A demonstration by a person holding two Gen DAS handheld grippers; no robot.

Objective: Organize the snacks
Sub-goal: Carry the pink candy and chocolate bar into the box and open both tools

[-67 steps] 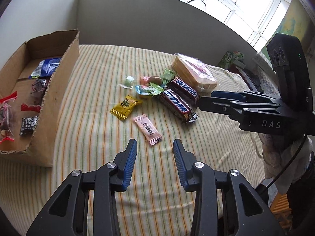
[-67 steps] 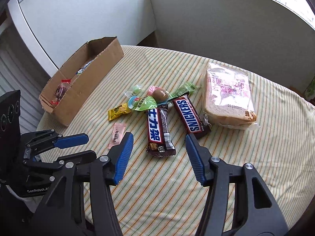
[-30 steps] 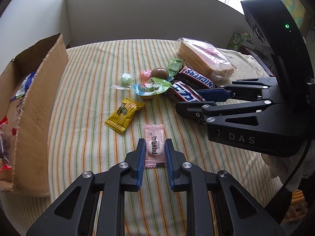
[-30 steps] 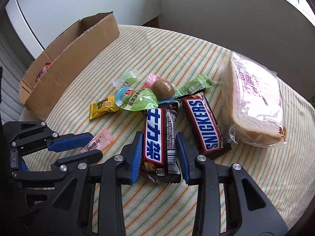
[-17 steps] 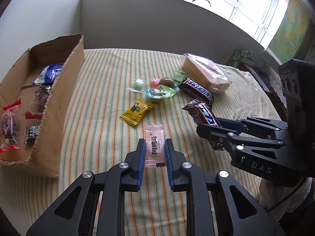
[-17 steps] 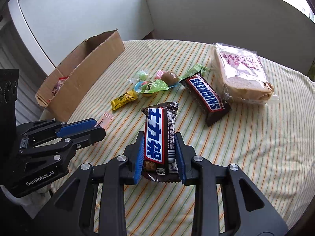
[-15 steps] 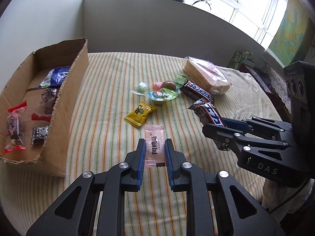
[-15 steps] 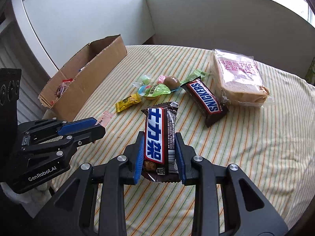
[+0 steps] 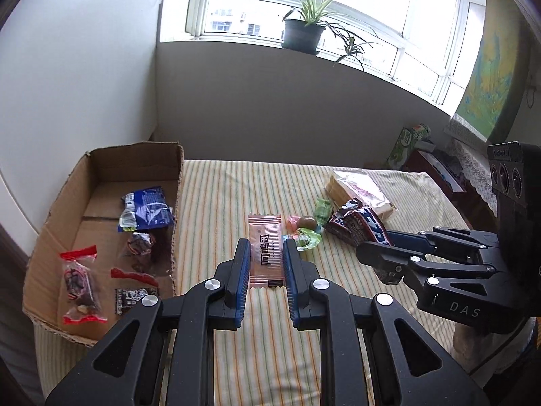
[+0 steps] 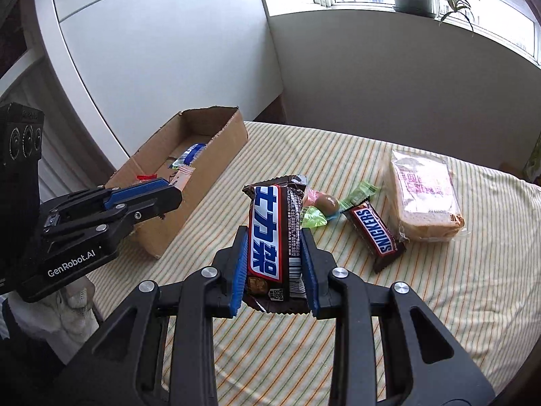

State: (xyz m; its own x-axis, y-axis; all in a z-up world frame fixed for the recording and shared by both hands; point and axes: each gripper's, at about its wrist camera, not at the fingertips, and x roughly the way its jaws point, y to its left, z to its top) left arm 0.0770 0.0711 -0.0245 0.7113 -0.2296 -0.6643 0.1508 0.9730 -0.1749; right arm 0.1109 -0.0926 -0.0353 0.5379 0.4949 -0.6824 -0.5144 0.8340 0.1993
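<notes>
My left gripper (image 9: 266, 253) is shut on a pink candy sachet (image 9: 265, 250) and holds it in the air, right of the cardboard box (image 9: 101, 169). My right gripper (image 10: 273, 243) is shut on a brown chocolate bar with blue lettering (image 10: 274, 233), lifted above the striped tablecloth (image 10: 439, 287). The right gripper also shows in the left wrist view (image 9: 375, 240), and the left gripper in the right wrist view (image 10: 169, 193), beside the box (image 10: 216, 155). A Snickers bar (image 10: 375, 233), bagged bread (image 10: 422, 196) and small candies (image 10: 324, 206) lie on the cloth.
The box holds several wrapped snacks (image 9: 81, 280), among them a blue pack (image 9: 147, 209). A potted plant (image 9: 301, 34) stands on the window sill behind a grey wall. A green carton (image 9: 405, 142) and clutter sit past the table's far right edge.
Both grippers closed on their snacks, lifted them off the cloth and rose higher. The left gripper has moved left, closer to the box.
</notes>
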